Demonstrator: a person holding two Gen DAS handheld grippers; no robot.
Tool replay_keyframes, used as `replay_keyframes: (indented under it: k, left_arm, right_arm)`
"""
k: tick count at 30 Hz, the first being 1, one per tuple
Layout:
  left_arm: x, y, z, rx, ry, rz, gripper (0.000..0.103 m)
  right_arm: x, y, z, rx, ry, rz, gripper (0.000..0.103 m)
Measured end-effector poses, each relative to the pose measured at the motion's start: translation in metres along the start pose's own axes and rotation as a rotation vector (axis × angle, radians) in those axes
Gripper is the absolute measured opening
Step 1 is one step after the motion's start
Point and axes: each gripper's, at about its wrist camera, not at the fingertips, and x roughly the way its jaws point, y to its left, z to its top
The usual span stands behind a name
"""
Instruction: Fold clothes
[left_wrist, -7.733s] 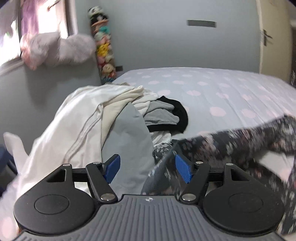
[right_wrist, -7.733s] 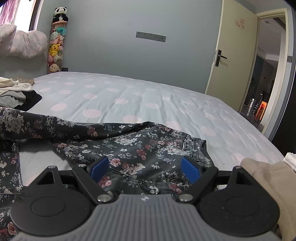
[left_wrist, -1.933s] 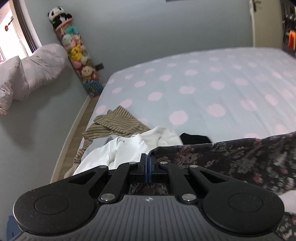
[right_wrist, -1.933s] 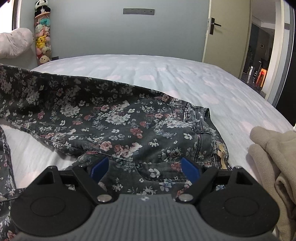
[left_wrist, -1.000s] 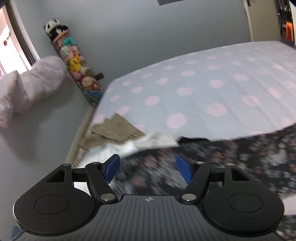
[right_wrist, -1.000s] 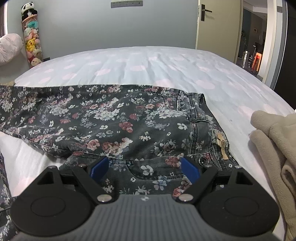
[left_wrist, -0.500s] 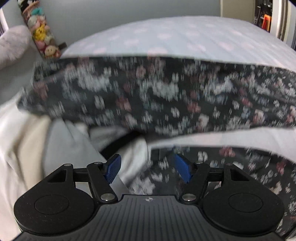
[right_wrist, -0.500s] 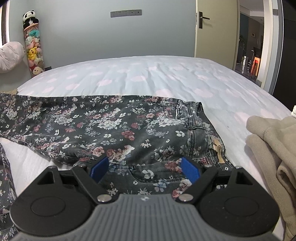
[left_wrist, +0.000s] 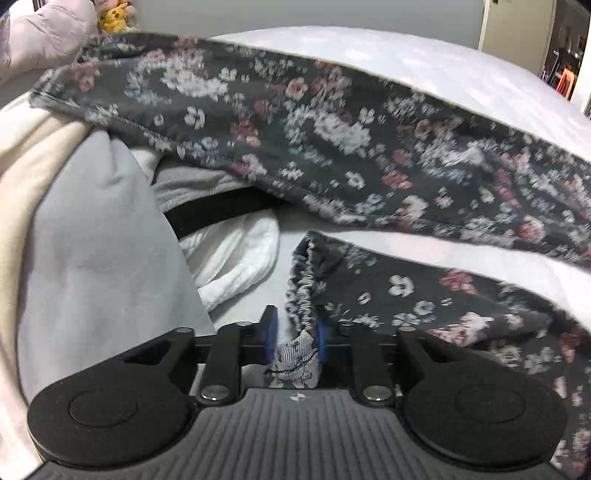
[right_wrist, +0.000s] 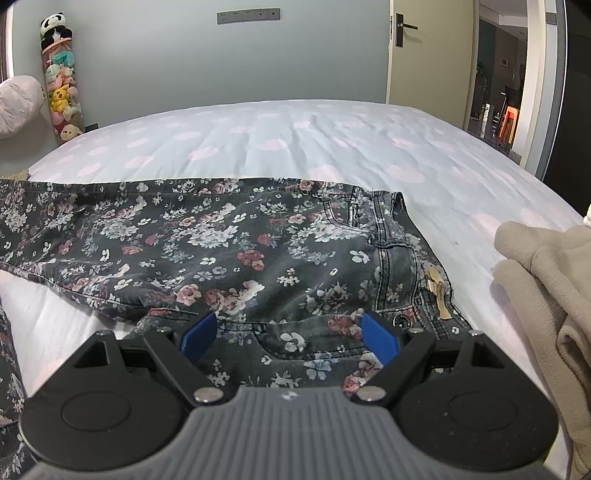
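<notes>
Dropped from above the pile a second ago, the left gripper (left_wrist: 294, 334) now sits low over the bed (right_wrist: 332, 147), its jaws closing on the hem of the near leg of the floral jeans (right_wrist: 221, 243), gathered cuff between the blue pads. Spread flat across the dotted sheet, the jeans lie with the waistband (right_wrist: 402, 258) toward the right gripper (right_wrist: 289, 334), which hovers above it, jaws spread wide and empty. Soft yet weighty denim will likely sag and drag; hem and waistband look like the firmest holds. Unfolded laundry (left_wrist: 92, 240) crowds the left.
</notes>
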Motion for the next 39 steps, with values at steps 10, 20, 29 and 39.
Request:
replay_keyframes:
  k: [10,20,29,39]
  left_arm:
    - [-0.124,0.011,0.002,-0.138,-0.197,-0.04,0.013]
    - [-0.222,0.033,-0.028,-0.143,-0.205,0.082,0.012]
    - [-0.219,0.078,-0.07,-0.151,-0.066,0.298,0.012]
    - [-0.185,0.123,-0.11,-0.304,0.07,0.253,0.014]
  right_arm:
    - [-0.014,-0.011,0.002,0.077,-0.059,0.011,0.087]
    - [-0.037,-0.01,0.003,0.089,-0.129,0.015,0.087]
    - [-0.047,-0.008,0.001,0.068,-0.164,0.008,0.087]
    - [-0.051,-0.004,-0.001,0.043,-0.176,-0.004,0.087]
